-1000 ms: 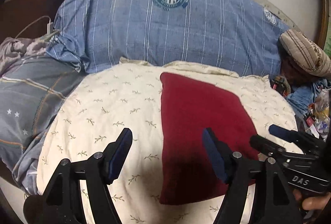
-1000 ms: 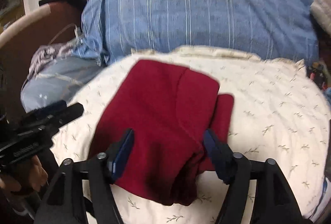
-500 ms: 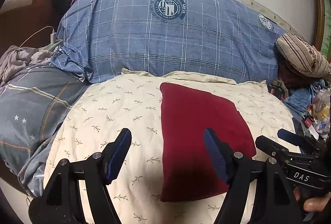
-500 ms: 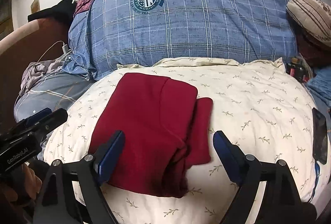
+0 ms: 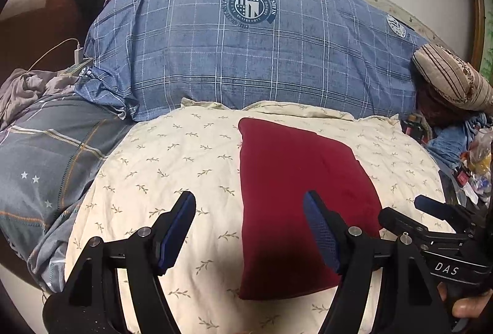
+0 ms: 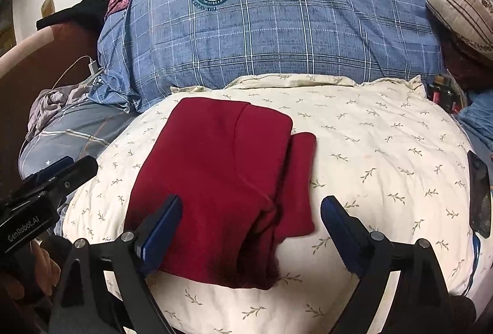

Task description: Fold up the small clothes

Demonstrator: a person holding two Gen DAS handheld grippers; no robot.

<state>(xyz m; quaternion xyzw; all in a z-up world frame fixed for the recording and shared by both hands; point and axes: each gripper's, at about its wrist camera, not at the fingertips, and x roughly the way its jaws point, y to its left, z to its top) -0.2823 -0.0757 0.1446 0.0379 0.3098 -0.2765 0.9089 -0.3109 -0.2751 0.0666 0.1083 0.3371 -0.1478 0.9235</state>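
A dark red garment (image 5: 295, 198) lies folded into a rough rectangle on a cream leaf-print cushion (image 5: 172, 155). In the right wrist view the garment (image 6: 215, 176) shows a folded flap and a narrower strip along its right side. My left gripper (image 5: 249, 210) is open and empty, above the garment's near left edge. My right gripper (image 6: 251, 210) is open and empty, above the garment's near end. Each gripper shows at the edge of the other's view, the right (image 5: 431, 229) and the left (image 6: 46, 183).
A large blue plaid pillow (image 5: 252, 56) lies behind the cushion. A grey-blue blanket (image 5: 46, 155) is bunched at the left, with a white charger and cable (image 5: 77, 51). A striped bolster (image 5: 453, 78) and clutter sit at the right. A dark phone (image 6: 479, 198) lies on the cushion's right edge.
Both grippers have drawn back from the garment. The right gripper's jaws have opened wider and no longer touch the cloth. The garment lies still.
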